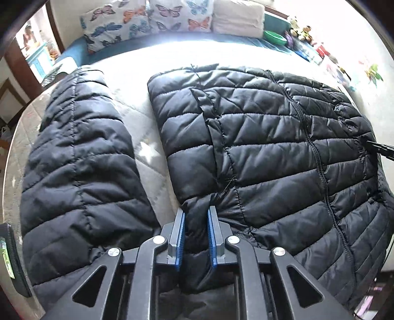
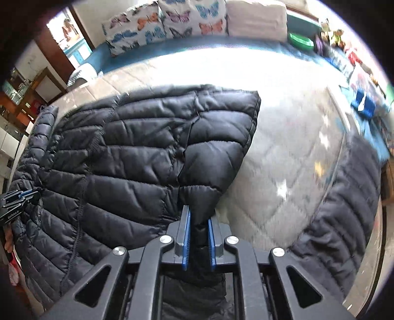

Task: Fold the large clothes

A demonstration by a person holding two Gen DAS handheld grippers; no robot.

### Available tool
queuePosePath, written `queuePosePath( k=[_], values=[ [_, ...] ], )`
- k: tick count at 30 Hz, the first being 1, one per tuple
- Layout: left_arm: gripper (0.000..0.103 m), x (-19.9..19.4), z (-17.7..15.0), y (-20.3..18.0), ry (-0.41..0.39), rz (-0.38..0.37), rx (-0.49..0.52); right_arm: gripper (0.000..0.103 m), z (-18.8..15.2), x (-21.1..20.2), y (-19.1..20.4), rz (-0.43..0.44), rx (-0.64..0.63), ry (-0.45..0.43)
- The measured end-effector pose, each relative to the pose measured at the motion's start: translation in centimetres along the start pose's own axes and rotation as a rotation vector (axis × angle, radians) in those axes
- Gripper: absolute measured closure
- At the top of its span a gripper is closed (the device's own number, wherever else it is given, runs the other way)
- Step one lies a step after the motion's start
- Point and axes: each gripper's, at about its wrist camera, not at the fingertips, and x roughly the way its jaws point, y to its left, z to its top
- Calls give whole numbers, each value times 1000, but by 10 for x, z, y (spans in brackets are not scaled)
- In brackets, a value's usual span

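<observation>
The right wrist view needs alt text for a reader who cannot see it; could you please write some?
The right gripper, seen from behind, is shut on a fold of a black quilted puffer jacket spread on a pale quilted bedspread. The left gripper grips the jacket's far left edge; butterfly-print pillows line the back.

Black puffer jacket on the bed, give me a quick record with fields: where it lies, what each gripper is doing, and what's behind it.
garment: black quilted jacket, spread on a pale quilted bed cover
sleeves: one sleeve lies out to each side of the body
left gripper: shut on a fold of the jacket's near edge
right gripper: shut on a fold of the jacket's near edge
background: butterfly-print pillows
</observation>
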Motion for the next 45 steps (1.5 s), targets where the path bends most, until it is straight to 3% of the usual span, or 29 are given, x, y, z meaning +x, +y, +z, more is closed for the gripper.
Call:
queuePosePath(
  k=[11,14,16,20,22,27,34,38,41,45],
  values=[
    [87,-13,49,29,-83,-11,-129,90,64,-9,13,26,-11,-153],
    [86,1,52,39,-58,-1,-153,89,67,10,6,-8,-6,-126],
    [76,12,46,39,-28,13,-158,85,70,31,2,-22,-9,-58],
    [60,17,45,45,-16,24,-180,76,64,29,-3,-20,8,-40],
    [46,9,40,46,-15,37,-192,76,61,19,-6,-22,11,-32],
    [33,-37,24,44,-99,32,-148,73,36,-13,8,-36,-73,-5],
    [32,-81,-38,5,-128,-8,-5,70,-42,-28,52,-25,-317,53],
    [32,-85,-76,-20,-120,-40,55,70,-77,-27,59,-26,-393,57],
    [32,-77,-105,-34,-97,-63,92,70,-99,-18,61,-79,-459,63],
    [32,-64,-126,-42,-84,-26,128,70,-120,9,48,-111,-481,73]
  ],
)
